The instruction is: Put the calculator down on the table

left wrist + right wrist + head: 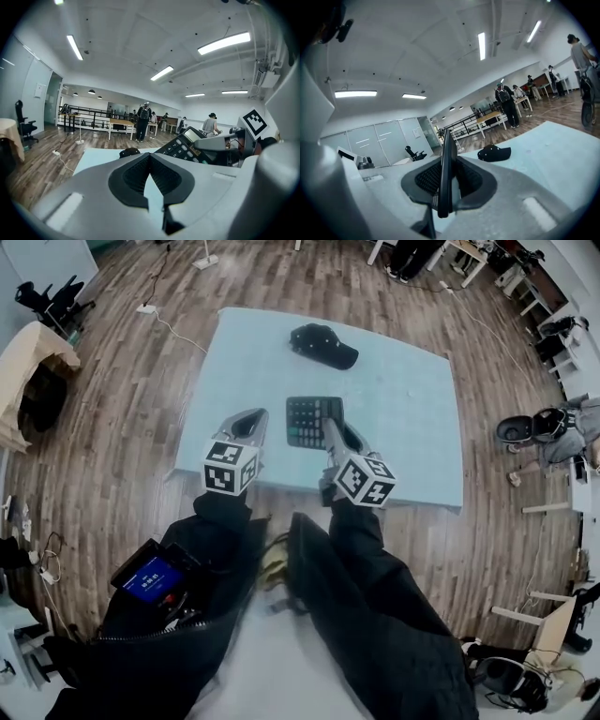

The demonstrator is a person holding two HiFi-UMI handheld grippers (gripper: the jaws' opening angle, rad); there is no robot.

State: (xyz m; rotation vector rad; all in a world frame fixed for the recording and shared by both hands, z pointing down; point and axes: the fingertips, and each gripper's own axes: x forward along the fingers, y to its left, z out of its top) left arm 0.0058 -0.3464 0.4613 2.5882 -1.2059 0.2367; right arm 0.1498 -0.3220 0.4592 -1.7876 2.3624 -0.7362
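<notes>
A black calculator [312, 420] hangs low over the near part of the light blue table [403, 418], keys facing up. My right gripper [331, 425] is shut on its right edge. In the right gripper view the calculator [445, 173] stands edge-on between the pads, tilted on its side. My left gripper [251, 418] hovers to the left of the calculator, apart from it, shut with nothing between its fingers [136, 176]. The left gripper view shows the calculator [185, 144] to the right, with the right gripper [220, 143] clamping it.
A black cap [323, 345] lies further back on the table, also seen as the cap [493, 153] and the cap [130, 152]. The table's near edge [281, 486] is just below both grippers. Wooden floor, cables and chairs surround the table; people stand at far desks.
</notes>
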